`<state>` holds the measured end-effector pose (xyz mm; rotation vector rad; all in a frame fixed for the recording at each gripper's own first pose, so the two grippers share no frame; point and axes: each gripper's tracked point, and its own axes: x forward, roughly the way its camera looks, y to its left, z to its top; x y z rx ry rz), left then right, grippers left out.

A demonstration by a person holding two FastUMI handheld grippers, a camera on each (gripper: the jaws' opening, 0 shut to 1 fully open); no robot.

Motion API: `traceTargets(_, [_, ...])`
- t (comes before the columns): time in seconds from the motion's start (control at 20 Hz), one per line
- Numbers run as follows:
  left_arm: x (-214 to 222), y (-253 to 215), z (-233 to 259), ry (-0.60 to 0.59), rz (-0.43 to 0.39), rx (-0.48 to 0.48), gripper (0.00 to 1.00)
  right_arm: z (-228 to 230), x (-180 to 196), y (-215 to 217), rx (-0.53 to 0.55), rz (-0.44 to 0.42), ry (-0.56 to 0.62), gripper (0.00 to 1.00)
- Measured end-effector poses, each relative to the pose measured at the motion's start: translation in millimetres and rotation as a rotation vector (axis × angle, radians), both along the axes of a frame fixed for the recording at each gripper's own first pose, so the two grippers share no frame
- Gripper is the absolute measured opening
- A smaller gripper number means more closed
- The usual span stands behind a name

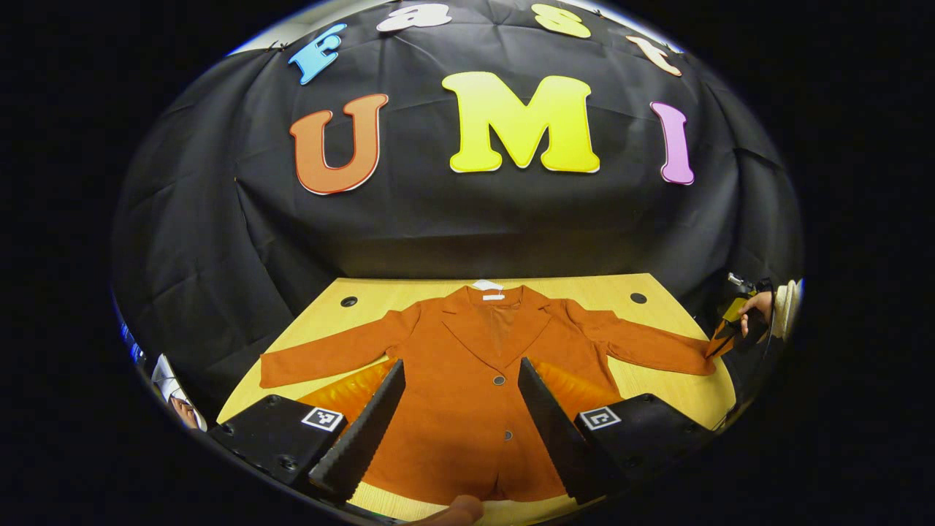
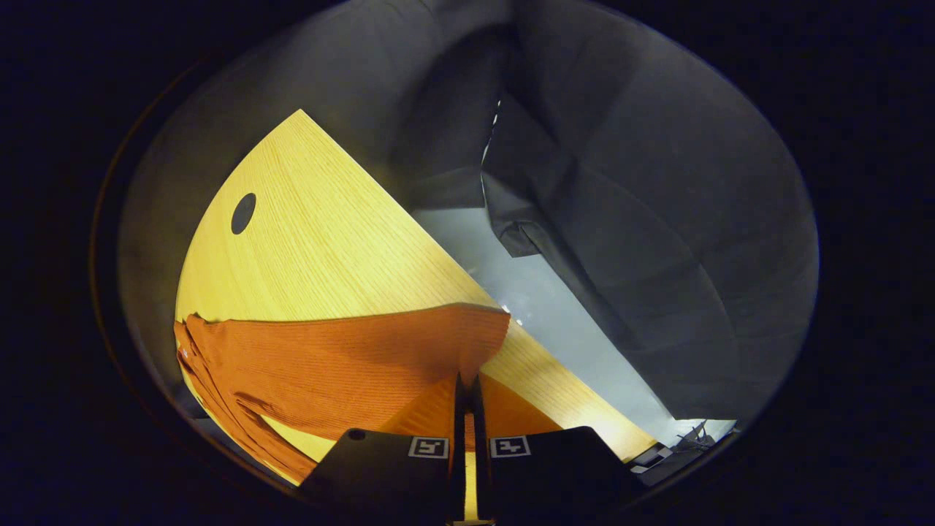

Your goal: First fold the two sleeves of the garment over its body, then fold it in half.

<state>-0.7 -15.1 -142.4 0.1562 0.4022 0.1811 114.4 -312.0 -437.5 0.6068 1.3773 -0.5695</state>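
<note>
A rust-orange jacket [image 1: 467,365] lies flat and face up on a pale wooden table [image 1: 657,288], its collar toward the far edge, its hem toward the near edge, and both sleeves spread wide to left and right; this open layout suits the task, since each sleeve can be swung inward over the body before the whole is halved. In the left gripper view, the left gripper [image 1: 459,416] hovers over the lower front of the jacket with its fingers spread wide and nothing between them; it seems to be waiting above the middle while the other side starts work. At the far right of that view a hand [image 1: 752,310] holds the right gripper [image 1: 719,343] at the cuff of the right sleeve [image 1: 643,343]. In the right gripper view, the right gripper [image 2: 467,394] has its fingers drawn close together with the cuff edge [image 2: 467,329] pinched between them, and the orange cloth rises slightly off the table [image 2: 314,241] at that spot; the grip at the very end of the sleeve is probably chosen so the full length follows when it is carried inward. The sleeve fold appears to be just starting; the left sleeve [image 1: 329,354] lies untouched. There are no containers here; two dark round holes [image 1: 349,301] mark the tabletop near its far edge.
</note>
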Motion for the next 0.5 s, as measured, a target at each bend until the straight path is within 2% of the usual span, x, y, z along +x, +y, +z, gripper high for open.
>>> traceTargets(0.25, [-1.3,2.7,1.9,-0.004,-0.014,-0.002,1.0,5.9,1.2,3.7,0.01,-0.006,-0.022,0.06])
traceTargets(0.5, [-1.1,6.9,3.2,-0.015,-0.028,-0.02,1.0,43.2,8.7,9.9,-0.009,0.011,-0.072,0.06])
